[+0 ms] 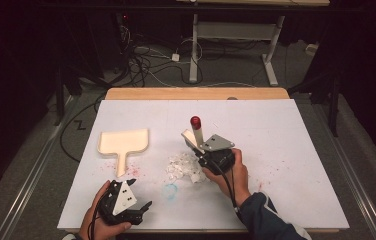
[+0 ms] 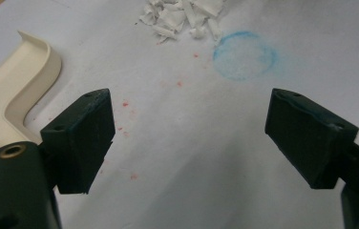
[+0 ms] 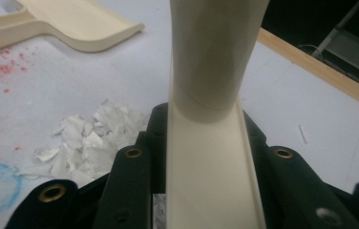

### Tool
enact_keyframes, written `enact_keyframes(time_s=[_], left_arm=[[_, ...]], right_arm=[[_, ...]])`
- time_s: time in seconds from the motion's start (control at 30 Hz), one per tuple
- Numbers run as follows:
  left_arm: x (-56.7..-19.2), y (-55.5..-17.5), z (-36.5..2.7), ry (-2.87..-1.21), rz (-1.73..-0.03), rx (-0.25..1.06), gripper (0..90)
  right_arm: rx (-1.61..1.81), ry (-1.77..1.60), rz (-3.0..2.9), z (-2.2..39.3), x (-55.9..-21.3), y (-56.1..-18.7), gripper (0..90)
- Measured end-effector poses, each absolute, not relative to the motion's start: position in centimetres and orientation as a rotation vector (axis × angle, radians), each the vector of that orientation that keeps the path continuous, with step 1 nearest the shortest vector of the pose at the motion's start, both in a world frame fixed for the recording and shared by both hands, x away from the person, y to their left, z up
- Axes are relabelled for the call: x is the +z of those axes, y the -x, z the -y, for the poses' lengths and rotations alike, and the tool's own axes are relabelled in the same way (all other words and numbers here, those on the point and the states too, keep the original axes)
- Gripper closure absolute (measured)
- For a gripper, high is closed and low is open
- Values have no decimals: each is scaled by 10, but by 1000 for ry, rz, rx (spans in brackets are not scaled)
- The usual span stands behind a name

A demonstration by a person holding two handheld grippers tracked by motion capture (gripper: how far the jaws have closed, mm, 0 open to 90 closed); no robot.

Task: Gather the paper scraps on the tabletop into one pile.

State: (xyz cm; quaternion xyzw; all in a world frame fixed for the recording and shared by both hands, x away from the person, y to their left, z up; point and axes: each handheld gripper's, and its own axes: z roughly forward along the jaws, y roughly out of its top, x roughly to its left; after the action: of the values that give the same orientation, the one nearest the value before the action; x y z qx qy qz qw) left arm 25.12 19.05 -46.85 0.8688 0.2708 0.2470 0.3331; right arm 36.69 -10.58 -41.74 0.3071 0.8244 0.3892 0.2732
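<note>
Right gripper view looks straight up a cream brush handle (image 3: 211,157) clamped between the closed jaws, the shaft widening toward the top of the frame. In the high view the same brush (image 1: 194,134) stands tilted in the right gripper (image 1: 199,148) at the centre of the frame, a red cap at its upper end, with its lower end beside the pile of white paper scraps (image 1: 182,166) just left of the hand.

One cream dustpan (image 1: 124,142) lies flat at centre left, well apart from the scraps, its handle pointing toward the lower edge. The left gripper (image 1: 146,206) rests at lower left on the white tabletop (image 1: 286,150), jaws wide apart and holding nothing; its own view shows bare sheet between them.

Risks as I judge them: the dustpan is loose and unheld, so a sweep toward it could push it away; a fast stroke could scatter the light scraps; the tilted brush may twist in the grip.

Counted: one brush, one dustpan, one pile of many scraps, one blue chalk ring (image 1: 170,190), scattered red specks (image 1: 133,170).
</note>
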Motion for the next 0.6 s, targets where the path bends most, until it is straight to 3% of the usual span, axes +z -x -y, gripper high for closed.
enact_keyframes(time_s=[0.3, 0.6], left_arm=[[-469, -250, -193, -2275, -719, 657, 163], [-470, -250, -192, -2282, -715, 654, 163]], right_arm=[[1139, -830, -2183, 149, -398, -369, 676], [1057, -911, -2184, 155, -420, -382, 676]])
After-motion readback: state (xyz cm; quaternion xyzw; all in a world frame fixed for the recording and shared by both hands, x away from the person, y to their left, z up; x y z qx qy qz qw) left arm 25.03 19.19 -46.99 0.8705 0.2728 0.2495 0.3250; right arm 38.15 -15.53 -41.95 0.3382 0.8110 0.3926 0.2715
